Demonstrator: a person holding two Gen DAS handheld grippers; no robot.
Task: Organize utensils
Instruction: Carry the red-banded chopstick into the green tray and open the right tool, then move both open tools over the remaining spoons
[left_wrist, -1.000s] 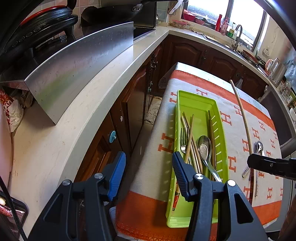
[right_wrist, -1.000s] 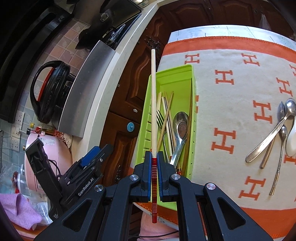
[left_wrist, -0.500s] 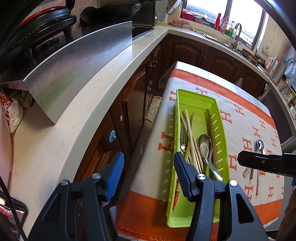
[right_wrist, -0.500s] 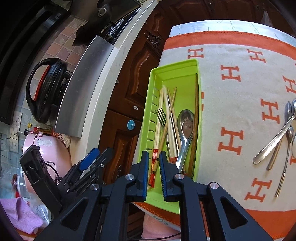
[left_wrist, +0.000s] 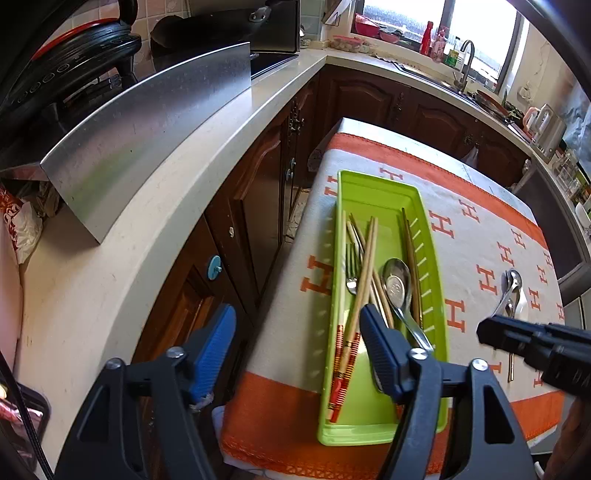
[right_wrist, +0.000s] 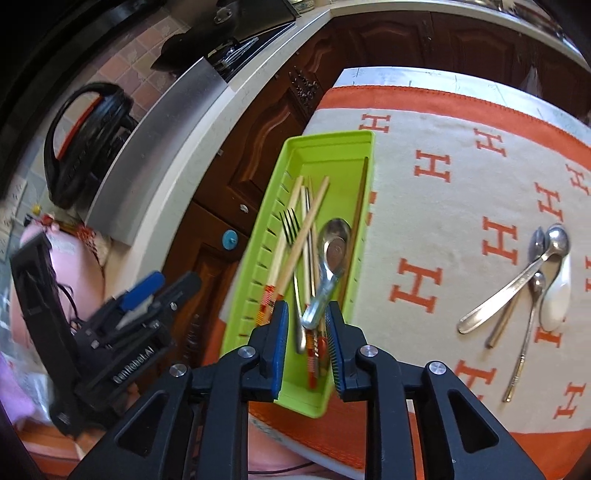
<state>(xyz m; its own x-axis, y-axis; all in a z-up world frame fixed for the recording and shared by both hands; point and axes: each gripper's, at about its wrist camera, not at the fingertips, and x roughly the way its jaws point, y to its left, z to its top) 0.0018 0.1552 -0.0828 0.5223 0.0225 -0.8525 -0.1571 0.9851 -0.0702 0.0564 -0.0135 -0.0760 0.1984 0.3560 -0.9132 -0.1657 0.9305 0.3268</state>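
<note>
A lime green utensil tray (left_wrist: 376, 192) (right_wrist: 325, 147) lies on the table's left side. It holds several chopsticks (left_wrist: 364, 280) (right_wrist: 303, 232), a fork (right_wrist: 290, 225) and a steel spoon (left_wrist: 397, 284) (right_wrist: 334, 251). Several loose spoons (right_wrist: 517, 284) (left_wrist: 511, 284) lie on the cloth to the right. My right gripper (right_wrist: 304, 354) is open and empty above the tray's near end. My left gripper (left_wrist: 295, 354) is open and empty, over the gap between counter and table.
The table has an orange and cream H-pattern cloth (right_wrist: 461, 177). A pale counter (left_wrist: 147, 221) with a steel panel (left_wrist: 147, 122) and dark wood cabinets (left_wrist: 266, 192) runs along the left. A sink and bottles (left_wrist: 461, 55) are far behind.
My right gripper let go of the long chopstick, which now lies in the tray with the others. Its jaws opened wider and it drew back towards the tray's near end.
</note>
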